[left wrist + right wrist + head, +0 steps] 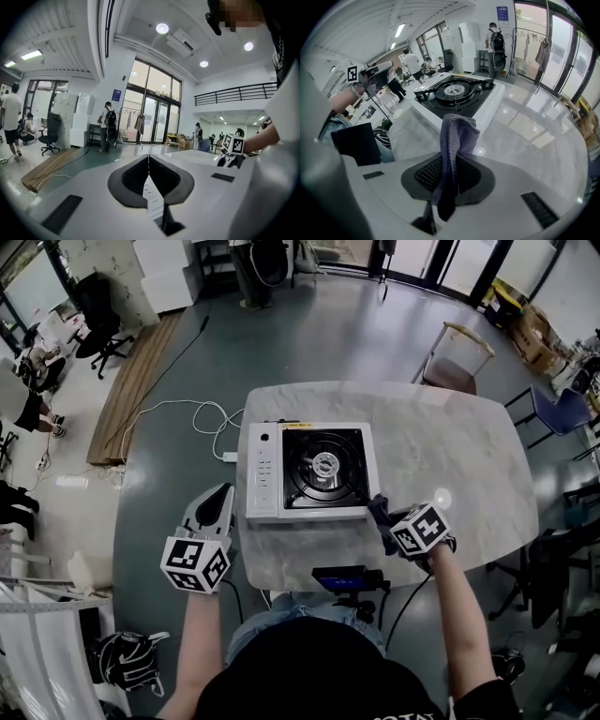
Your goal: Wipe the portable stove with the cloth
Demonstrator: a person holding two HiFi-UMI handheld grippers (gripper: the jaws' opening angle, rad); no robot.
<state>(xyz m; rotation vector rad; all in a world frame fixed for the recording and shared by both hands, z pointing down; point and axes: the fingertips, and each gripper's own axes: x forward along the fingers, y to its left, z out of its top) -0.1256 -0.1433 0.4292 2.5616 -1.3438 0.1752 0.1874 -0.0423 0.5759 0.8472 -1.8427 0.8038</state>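
Well, from the head view, the stove [309, 470] sits on the marble table [450, 456], near the edge closest to the person, with its burner uncovered and a white cable [202, 413] trailing off along the floor behind. The left gripper [223, 491] hangs just off the table's left edge, beside the stove's control panel and not touching it. The right gripper [384, 518] is at the stove's near right corner with a dark cloth [375, 504] at its tip. In the left gripper view, the jaws are pressed together. A small printed white slip [151, 197] lies along the seam, and I can't say whether it is part of the gripper. That gripper points out into the room, not at the stove. In the right gripper view, the jaws are clamped on the grey cloth, which stands up in a fold above them. The stove lies just ahead, with a strip of table between. By my reckoning, the cloth is in hand but no wiping contact shows, so the whole wipe looks left to do.
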